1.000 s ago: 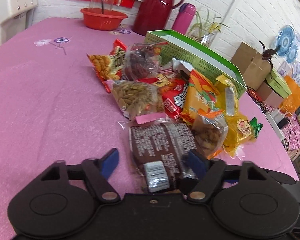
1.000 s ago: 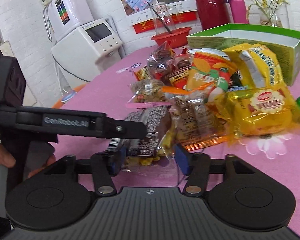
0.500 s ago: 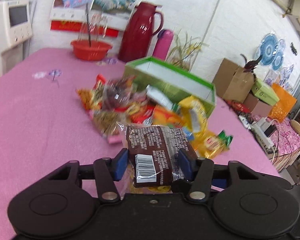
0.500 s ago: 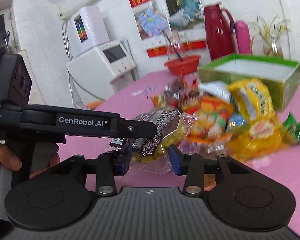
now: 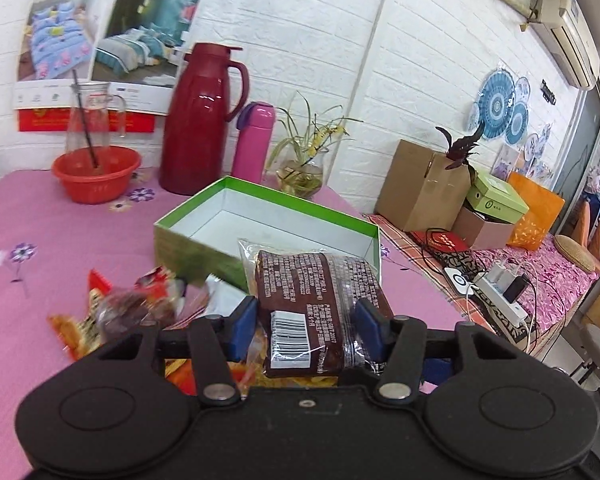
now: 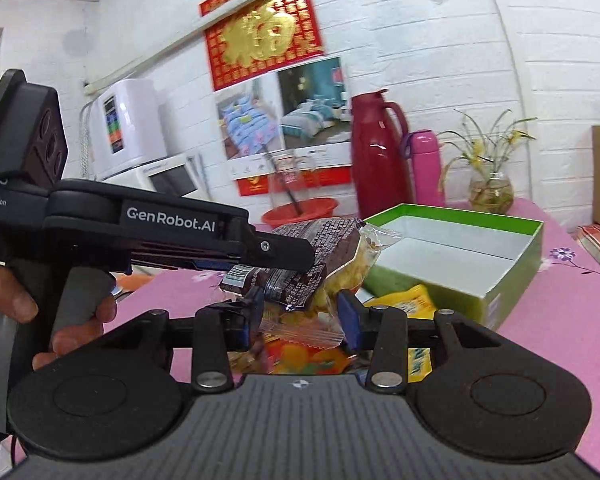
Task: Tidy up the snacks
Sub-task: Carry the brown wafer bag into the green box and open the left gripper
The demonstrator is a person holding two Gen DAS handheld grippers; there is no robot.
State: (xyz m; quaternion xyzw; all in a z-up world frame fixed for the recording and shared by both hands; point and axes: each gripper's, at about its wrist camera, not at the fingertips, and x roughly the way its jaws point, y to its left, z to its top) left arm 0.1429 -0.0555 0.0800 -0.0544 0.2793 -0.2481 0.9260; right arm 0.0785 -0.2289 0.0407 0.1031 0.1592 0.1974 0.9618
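While the left gripper (image 5: 305,322) clamps a brown snack packet (image 5: 314,308), the right gripper (image 6: 300,314) pinches a clear yellow-snack bag (image 6: 342,270) near the green box (image 6: 456,256).

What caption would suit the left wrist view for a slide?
Left gripper holds a brown snack packet lifted before the open green box.

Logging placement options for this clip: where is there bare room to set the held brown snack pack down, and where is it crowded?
The green box shows a bare white floor, the closest open spot beyond the brown snack pack in the left gripper. The pink tablecloth is bare between the red basin and the box. It is crowded by the box's near wall, where the snack pile lies.
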